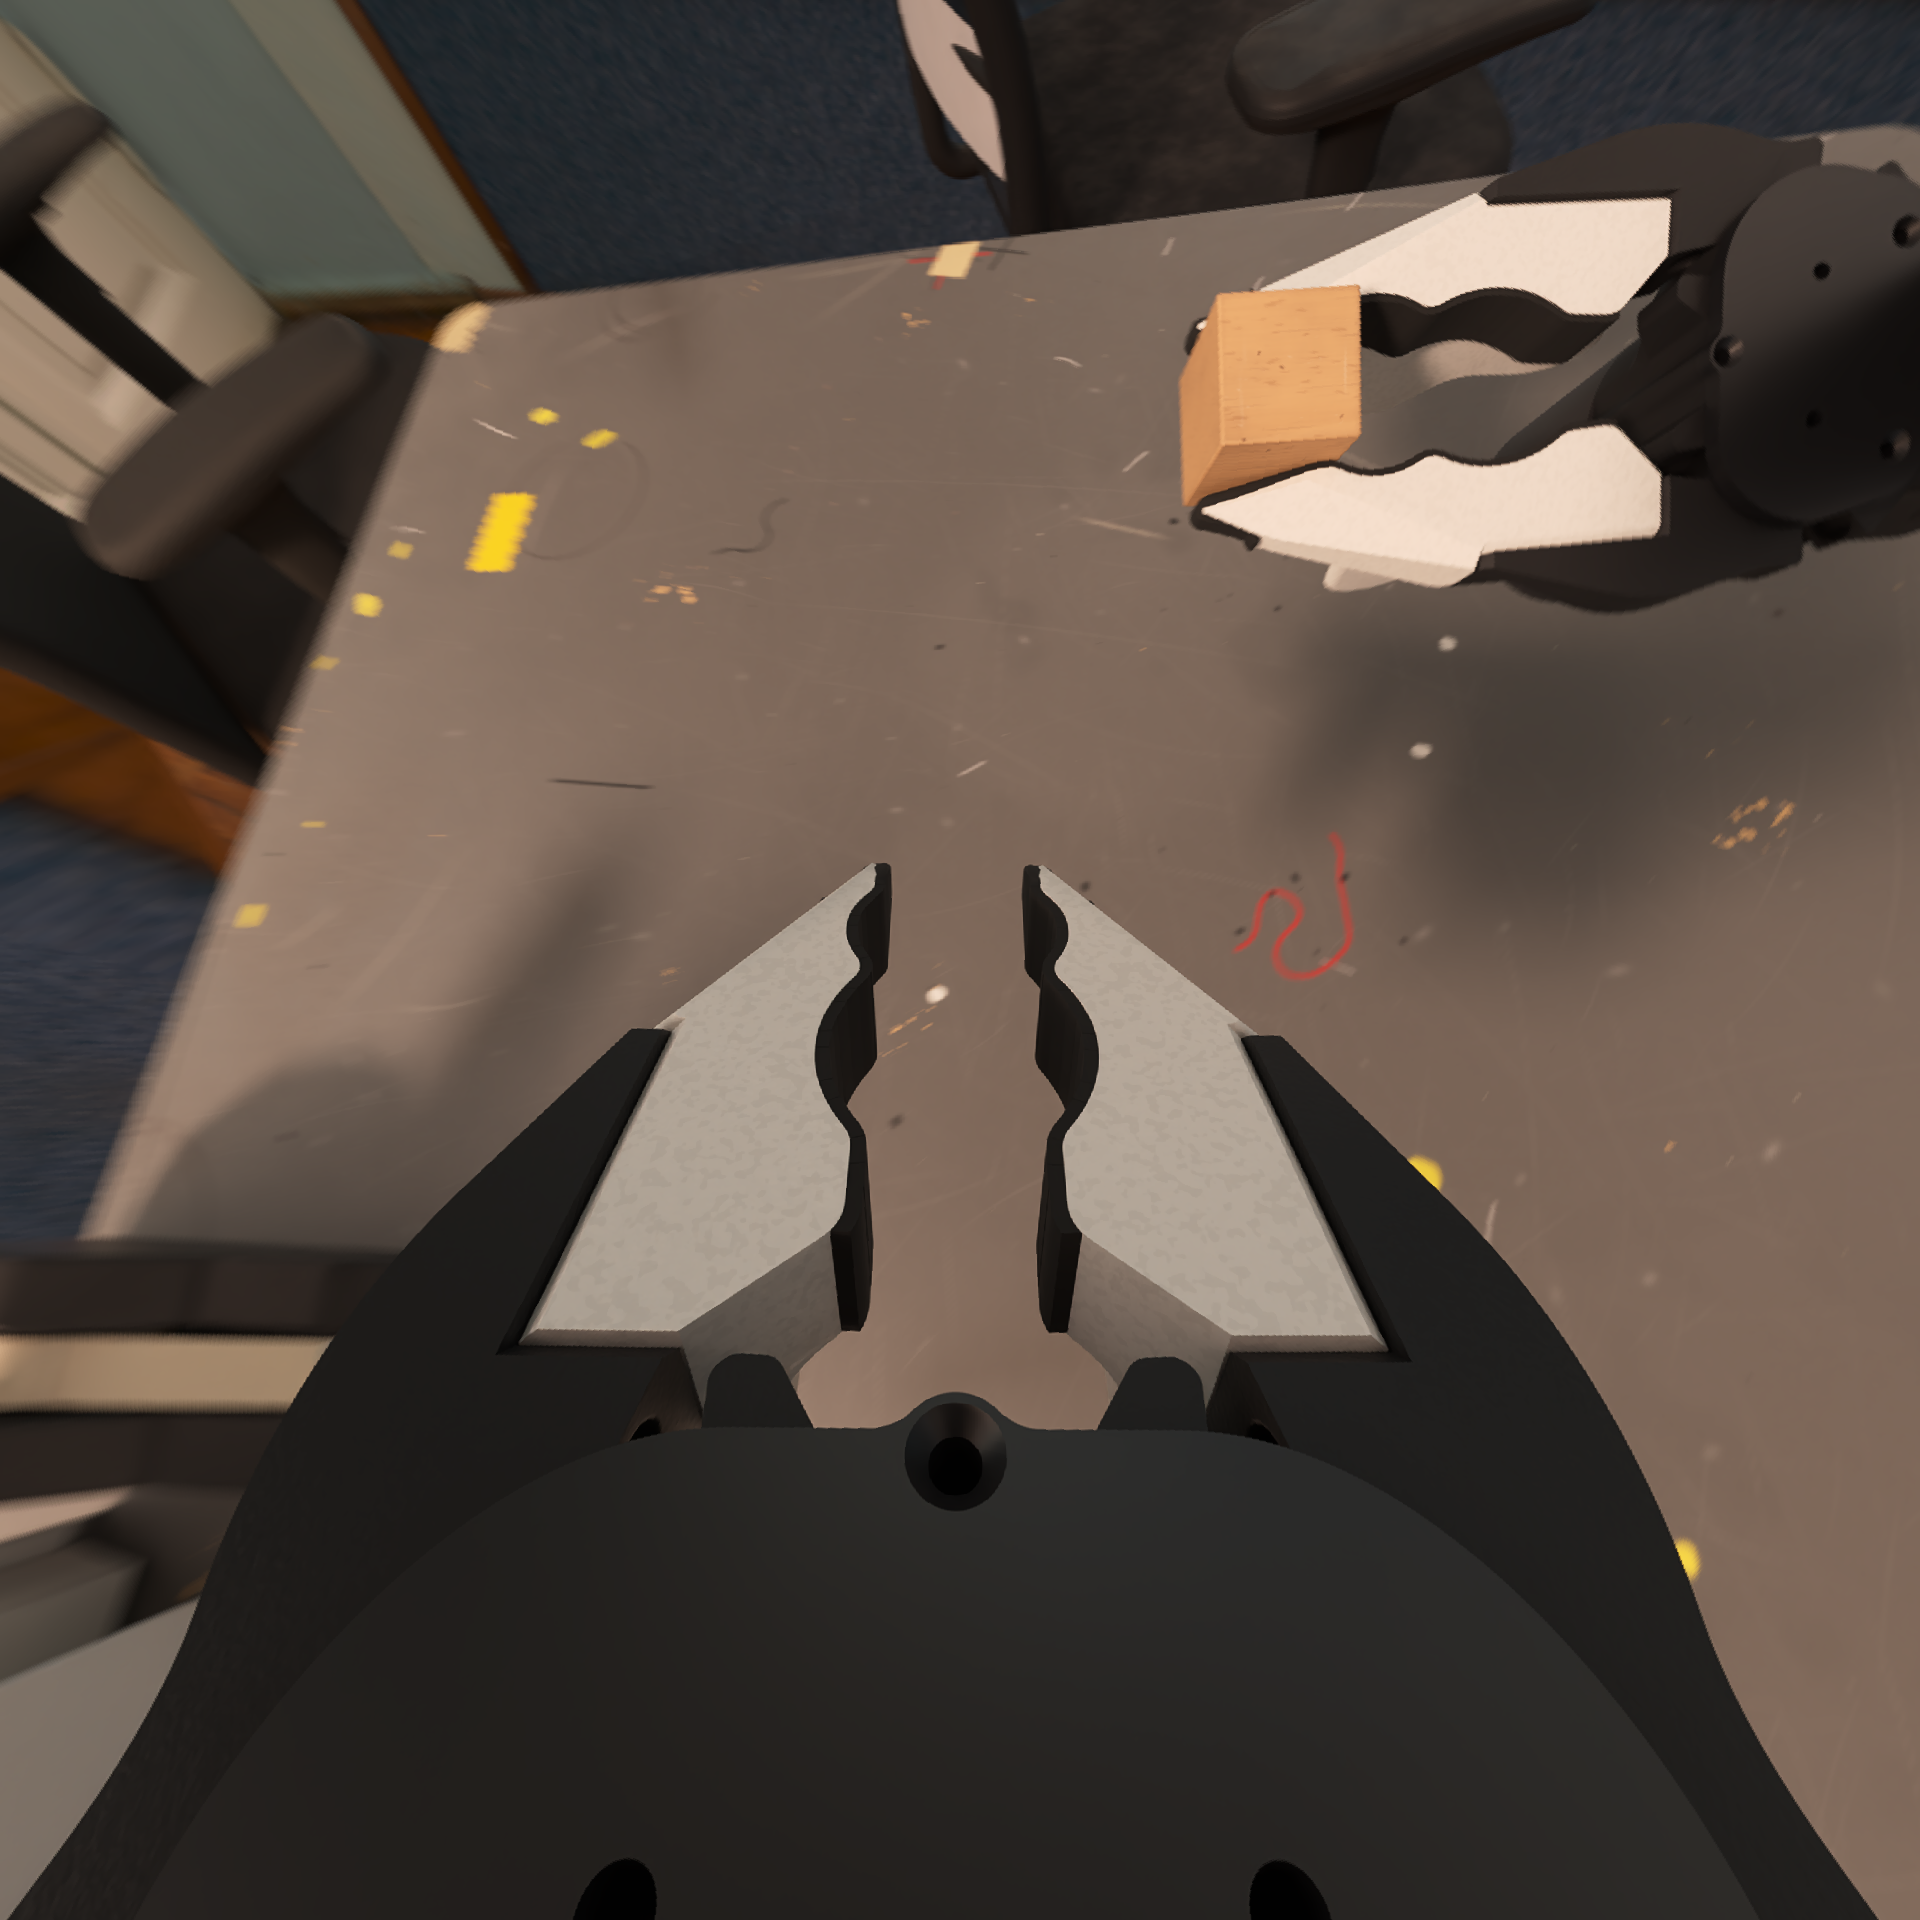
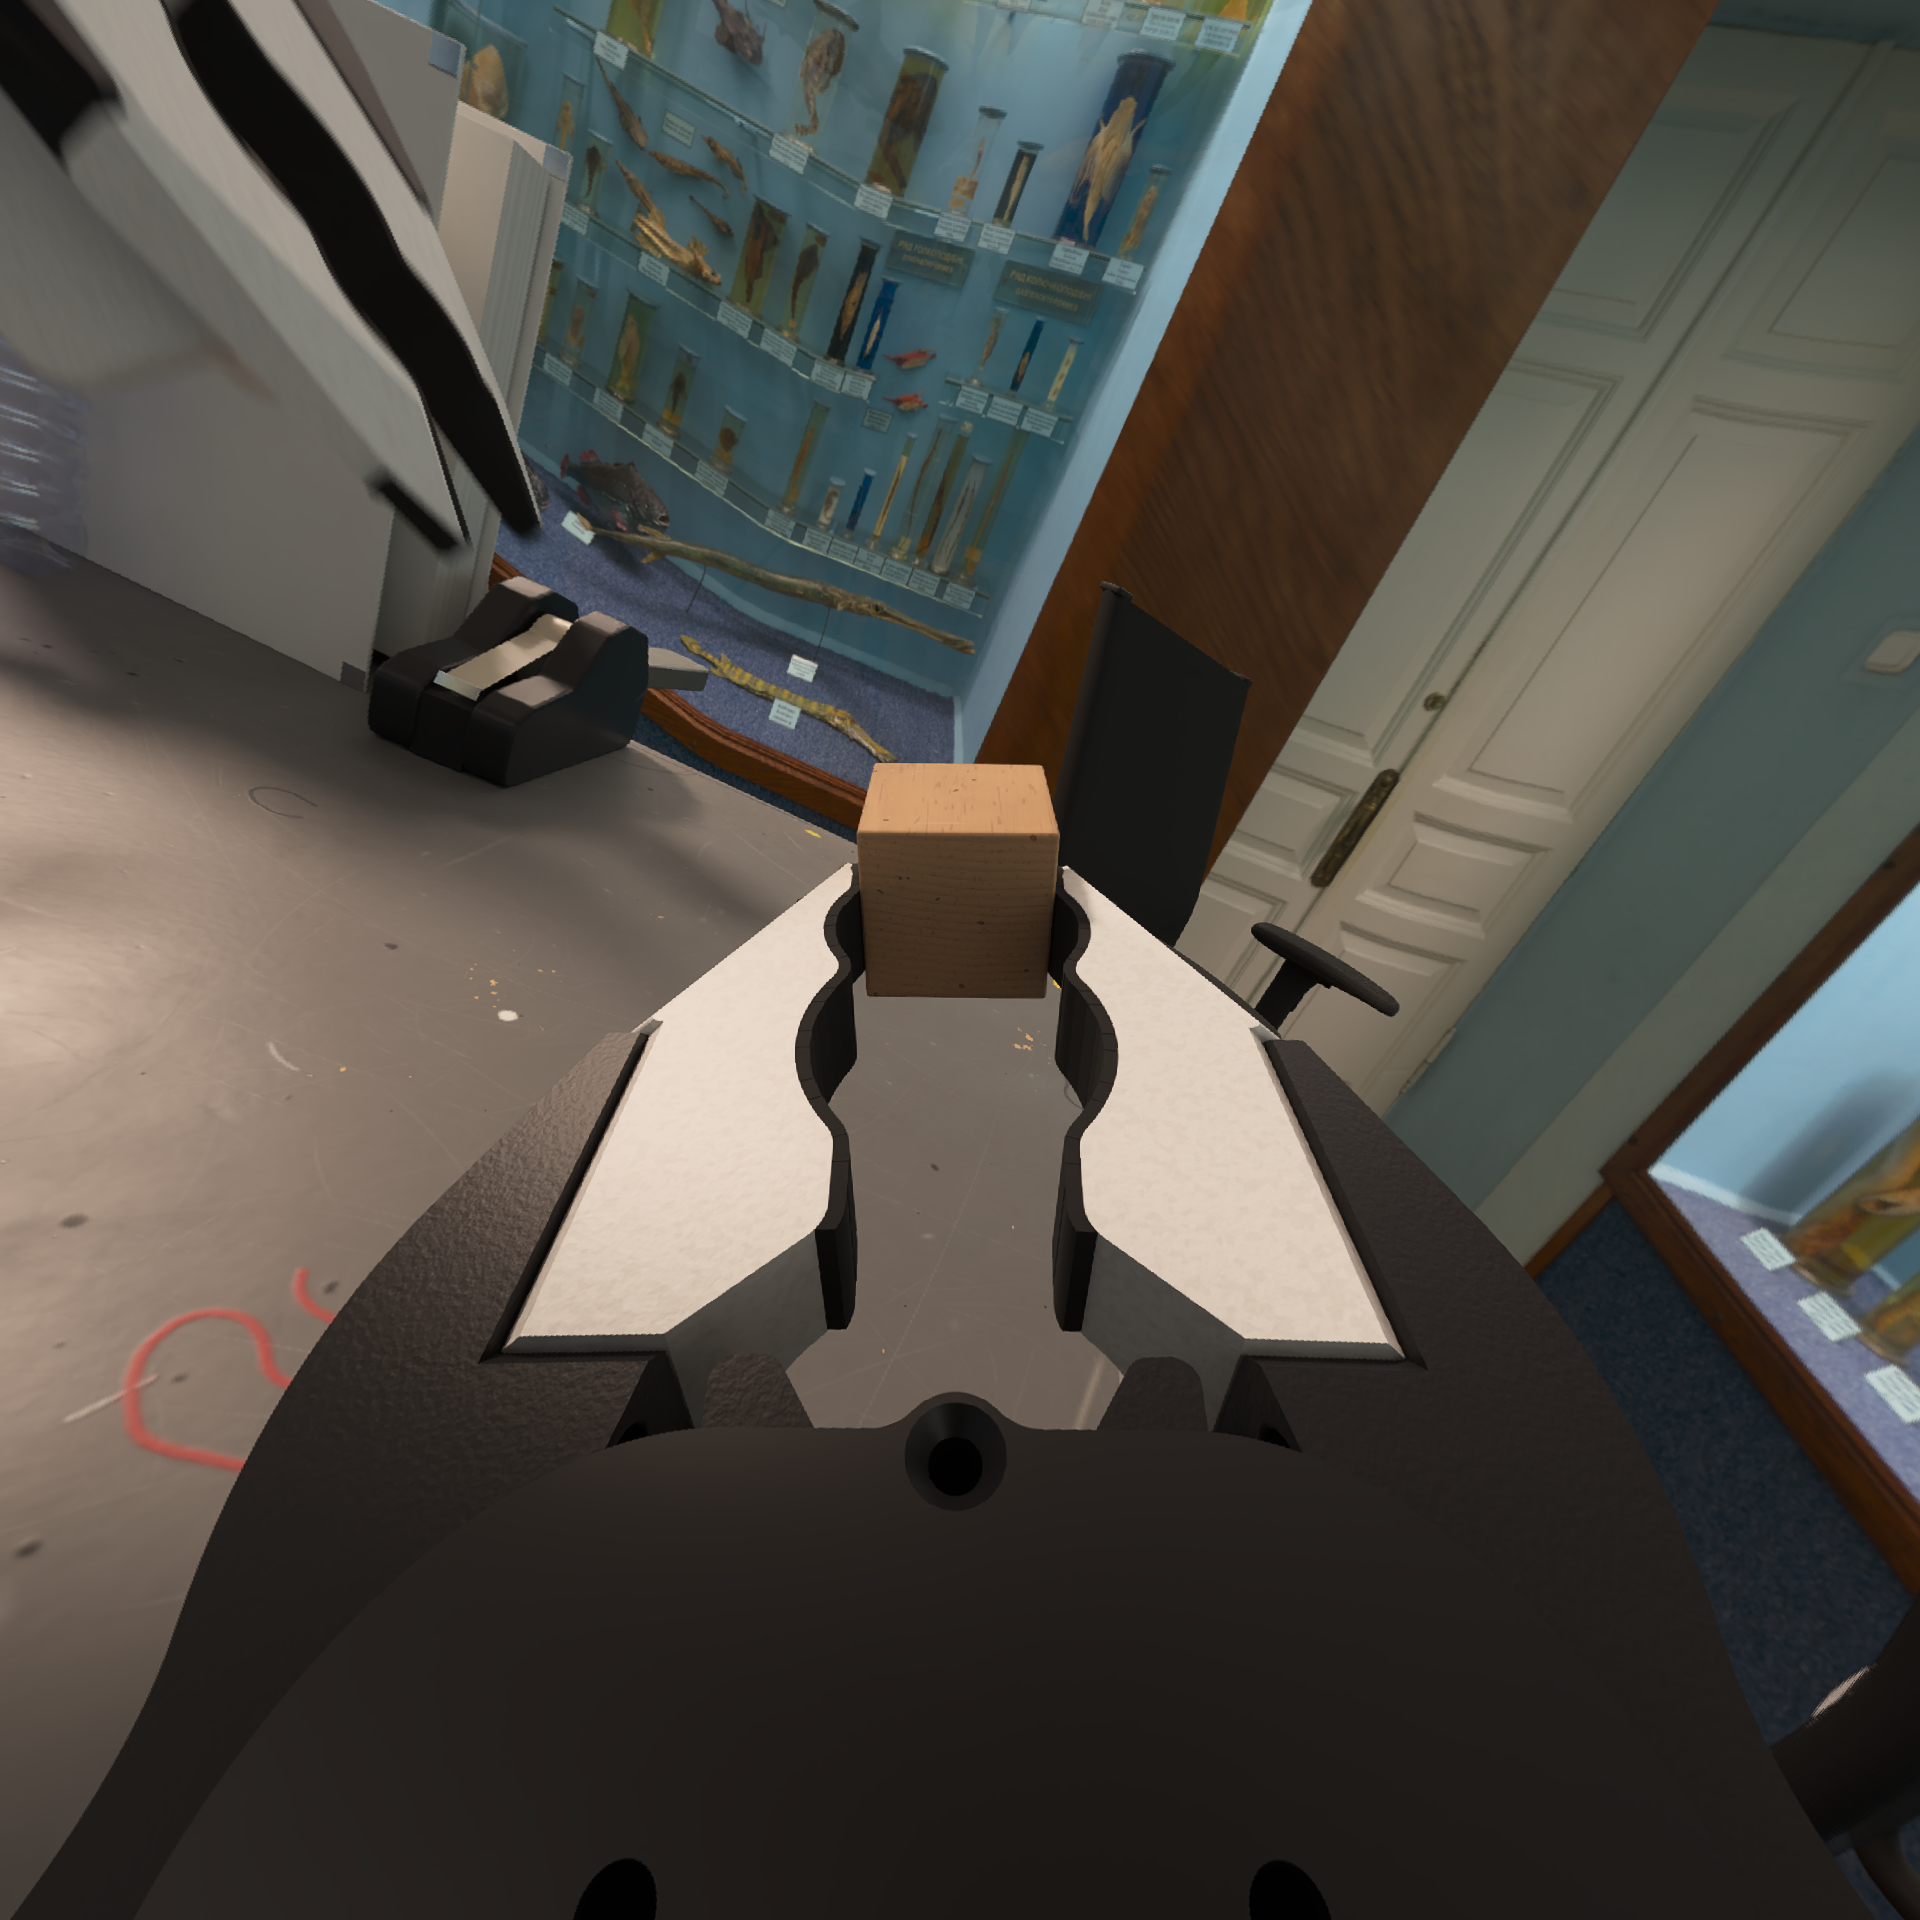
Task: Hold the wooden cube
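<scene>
The wooden cube (image 2: 956, 894) is a plain light-brown block. My right gripper (image 2: 958, 881) is shut on it, and its two fingertips press the cube's left and right sides. The cube hangs above the grey table (image 2: 260, 987). In the left wrist view the cube (image 1: 1273, 390) and the right gripper (image 1: 1236, 400) show at the upper right. My left gripper (image 1: 956, 873) is open by a narrow gap and empty, above the table (image 1: 831, 675), well apart from the cube. It also shows in the right wrist view (image 2: 468, 520) at the upper left.
A black device (image 2: 509, 696) sits at the table's far edge. Office chairs (image 1: 1351, 94) stand around the table. A red scribble (image 1: 1299, 925) marks the tabletop. A display cabinet (image 2: 831, 312) and a white door (image 2: 1558, 623) lie beyond.
</scene>
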Robot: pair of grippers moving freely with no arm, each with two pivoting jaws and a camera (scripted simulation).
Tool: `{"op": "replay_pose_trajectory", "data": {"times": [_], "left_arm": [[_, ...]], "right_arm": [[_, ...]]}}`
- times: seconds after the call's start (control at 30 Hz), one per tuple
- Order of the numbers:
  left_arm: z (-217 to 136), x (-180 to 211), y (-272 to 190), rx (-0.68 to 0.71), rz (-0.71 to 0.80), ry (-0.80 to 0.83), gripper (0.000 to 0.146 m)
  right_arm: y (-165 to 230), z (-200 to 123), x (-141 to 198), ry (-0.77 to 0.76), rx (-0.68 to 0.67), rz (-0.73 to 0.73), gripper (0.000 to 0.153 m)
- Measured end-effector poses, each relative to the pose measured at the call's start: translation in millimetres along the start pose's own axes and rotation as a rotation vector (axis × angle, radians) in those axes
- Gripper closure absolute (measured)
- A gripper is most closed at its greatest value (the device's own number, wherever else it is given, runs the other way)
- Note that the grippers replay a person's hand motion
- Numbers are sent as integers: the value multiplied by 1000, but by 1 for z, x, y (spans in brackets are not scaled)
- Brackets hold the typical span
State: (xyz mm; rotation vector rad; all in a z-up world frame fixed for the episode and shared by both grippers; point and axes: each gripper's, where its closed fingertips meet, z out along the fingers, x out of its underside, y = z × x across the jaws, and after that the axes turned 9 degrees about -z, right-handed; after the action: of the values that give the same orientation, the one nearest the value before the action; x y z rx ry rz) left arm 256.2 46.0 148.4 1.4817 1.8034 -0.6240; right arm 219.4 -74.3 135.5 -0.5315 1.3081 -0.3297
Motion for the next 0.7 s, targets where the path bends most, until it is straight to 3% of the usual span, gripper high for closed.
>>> {"op": "replay_pose_trajectory", "data": {"times": [0.2,0.4,0.5,0.57,0.63,0.7], "left_arm": [[72,45,-18,63,-94,204,120],[88,70,-30,100,-127,275,115],[67,45,-52,265,-162,122,113],[37,26,-53,300,-205,5,113],[-2,15,-38,234,-241,-99,114],[-43,20,-2,54,-314,-150,119]], "right_arm": [[1,0,-1,-3,-6,2,118],[3,-1,-3,-10,-13,-1,118],[2,-1,-4,-12,-11,5,118],[2,-2,-4,-15,-7,6,118],[1,-2,-5,-20,-4,9,118],[1,-3,-7,-25,-2,10,118]]}}
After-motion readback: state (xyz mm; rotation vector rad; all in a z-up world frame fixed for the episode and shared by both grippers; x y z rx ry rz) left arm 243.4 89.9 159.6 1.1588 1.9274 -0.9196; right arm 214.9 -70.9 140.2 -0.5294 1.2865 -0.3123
